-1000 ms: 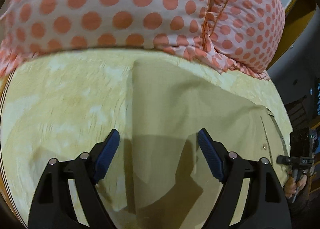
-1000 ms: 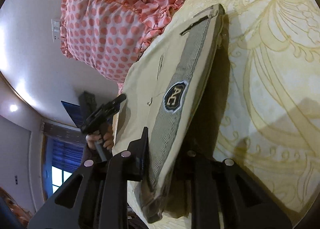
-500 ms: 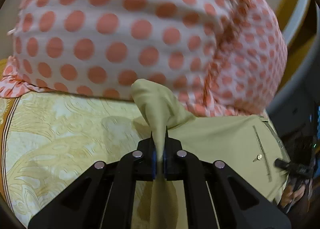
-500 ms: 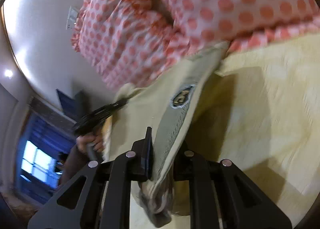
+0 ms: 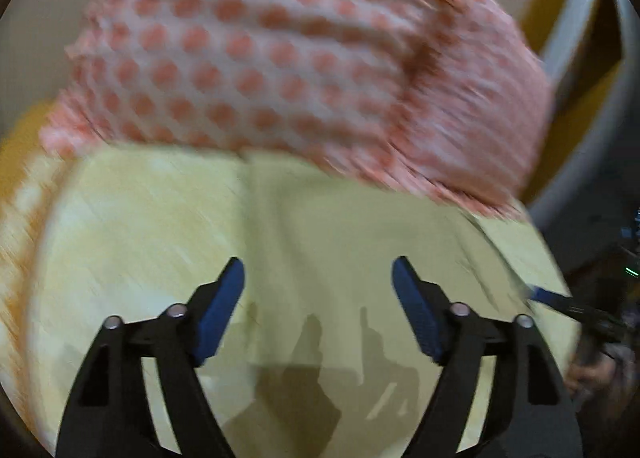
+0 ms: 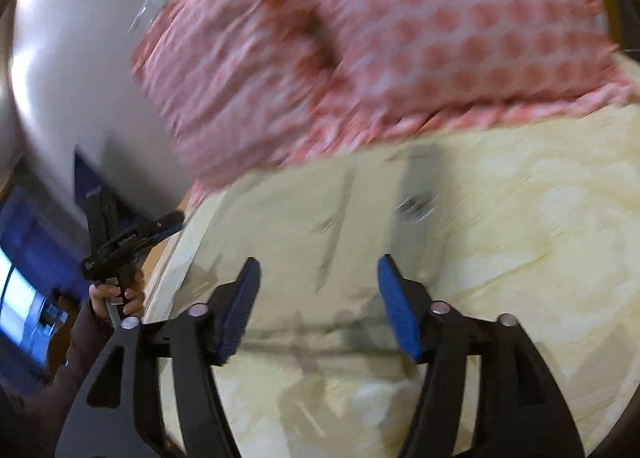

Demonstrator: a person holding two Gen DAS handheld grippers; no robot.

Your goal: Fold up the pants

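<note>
Between the blue pads of the left gripper point(image 5: 318, 272) nothing is held: its jaws stand wide apart above the pants point(image 5: 360, 258), which lie flat on the bed. The khaki cloth spreads out ahead of and under the fingers, and the gripper's shadow falls on it just below the pads point(image 5: 218, 316). Beyond the pants, pale yellow patterned bedsheet point(image 5: 132, 242) shows to the left, and past that a pink pillow with orange dots point(image 5: 280, 57) lies along the far edge of the cloth, blurred by motion. At the right edge of this view the tip of the other tool is visible. The right gripper point(image 6: 318, 272) is likewise spread wide with nothing between its pads, hovering over the pants point(image 6: 320, 217), whose waistband and dark label can just be made out through the blur. Yellow bedsheet point(image 6: 540, 238) lies to the right, the dotted pillow point(image 6: 440, 37) beyond, and a white wall point(image 6: 80, 77) stands to the left.
</note>
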